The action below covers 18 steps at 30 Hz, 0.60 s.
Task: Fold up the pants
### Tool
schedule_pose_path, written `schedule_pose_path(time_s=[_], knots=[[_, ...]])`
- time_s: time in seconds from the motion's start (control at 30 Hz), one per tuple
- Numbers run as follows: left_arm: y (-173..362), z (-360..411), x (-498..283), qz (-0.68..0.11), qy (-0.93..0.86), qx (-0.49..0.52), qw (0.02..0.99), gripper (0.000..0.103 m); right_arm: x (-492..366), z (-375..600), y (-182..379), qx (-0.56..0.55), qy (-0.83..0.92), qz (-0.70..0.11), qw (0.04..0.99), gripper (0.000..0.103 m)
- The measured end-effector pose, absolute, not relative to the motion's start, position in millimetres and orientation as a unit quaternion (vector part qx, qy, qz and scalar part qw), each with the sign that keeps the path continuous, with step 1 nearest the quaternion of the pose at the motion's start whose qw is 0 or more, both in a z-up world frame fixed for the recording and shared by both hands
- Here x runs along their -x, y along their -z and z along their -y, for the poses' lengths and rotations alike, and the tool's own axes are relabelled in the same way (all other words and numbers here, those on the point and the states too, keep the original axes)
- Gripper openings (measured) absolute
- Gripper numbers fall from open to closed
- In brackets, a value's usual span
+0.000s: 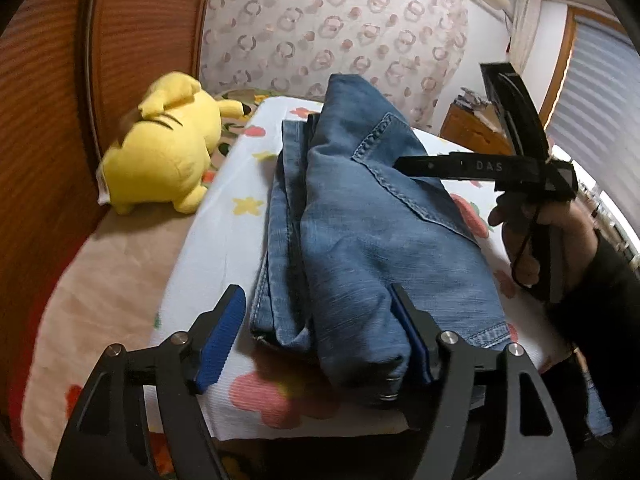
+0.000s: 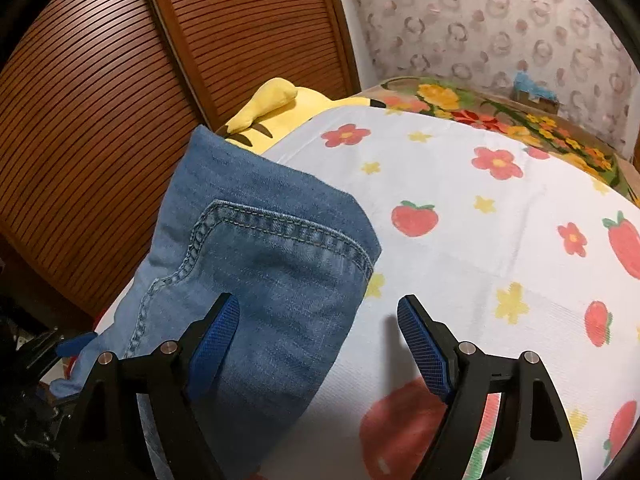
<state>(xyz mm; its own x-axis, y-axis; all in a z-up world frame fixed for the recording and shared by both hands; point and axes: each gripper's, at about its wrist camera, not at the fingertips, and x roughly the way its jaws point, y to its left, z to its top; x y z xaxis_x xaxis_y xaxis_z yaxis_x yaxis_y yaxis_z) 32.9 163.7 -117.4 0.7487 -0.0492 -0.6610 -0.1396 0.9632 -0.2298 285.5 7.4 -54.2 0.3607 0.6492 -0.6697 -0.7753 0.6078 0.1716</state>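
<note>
The blue denim pants (image 1: 360,220) lie folded in a thick bundle on the white flower-print sheet (image 1: 224,216). My left gripper (image 1: 316,312) is open at the bundle's near end, its right pad against the fabric and its left pad off to the side. The right gripper shows in the left wrist view (image 1: 404,165), held in a hand above the bundle's far right side. In the right wrist view the right gripper (image 2: 316,312) is open and empty, just above the pants (image 2: 256,272), with a back pocket seam in front of it.
A yellow plush toy (image 1: 160,148) lies at the sheet's far left, beside a wooden slatted door (image 2: 100,120). A flowered blanket (image 2: 520,120) and patterned wallpaper (image 1: 340,20) are behind. The strawberry-print sheet spreads to the right (image 2: 500,240).
</note>
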Motion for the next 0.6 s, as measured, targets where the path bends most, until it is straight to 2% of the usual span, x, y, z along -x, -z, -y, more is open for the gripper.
schedule_pose_path(time_s=[0.1, 0.37, 0.4, 0.43, 0.5, 0.57, 0.6], knots=[[122.0, -165.0, -33.5, -0.350, -0.026, 0.143, 0.925, 0.077, -286.7, -5.8, 60.7, 0.077, -0.445, -0.365, 0.814, 0.083], [124.5, -166.5, -30.9, -0.338, -0.018, 0.154, 0.929, 0.078, -290.4, -8.7, 64.1, 0.079, -0.459, -0.370, 0.804, 0.081], [124.7, -166.5, -30.3, -0.336, -0.017, 0.155, 0.929, 0.074, -290.2, -9.5, 64.3, 0.080, -0.462, -0.371, 0.801, 0.078], [124.9, -166.6, -29.8, -0.334, -0.004, 0.161, 0.929, 0.068, -290.1, -10.2, 64.7, 0.077, -0.472, -0.373, 0.795, 0.070], [124.0, -167.4, -27.6, -0.330, 0.012, 0.176, 0.927, 0.051, -291.0, -10.4, 64.7, 0.072, -0.478, -0.379, 0.789, 0.061], [121.1, -165.0, -24.6, -0.324, 0.023, 0.174, 0.930, 0.041, -292.0, -7.4, 61.6, 0.065, -0.484, -0.377, 0.787, 0.035], [119.8, -164.4, -23.5, -0.324, 0.025, 0.172, 0.930, 0.036, -292.0, -4.9, 57.7, 0.058, -0.491, -0.376, 0.784, 0.030]])
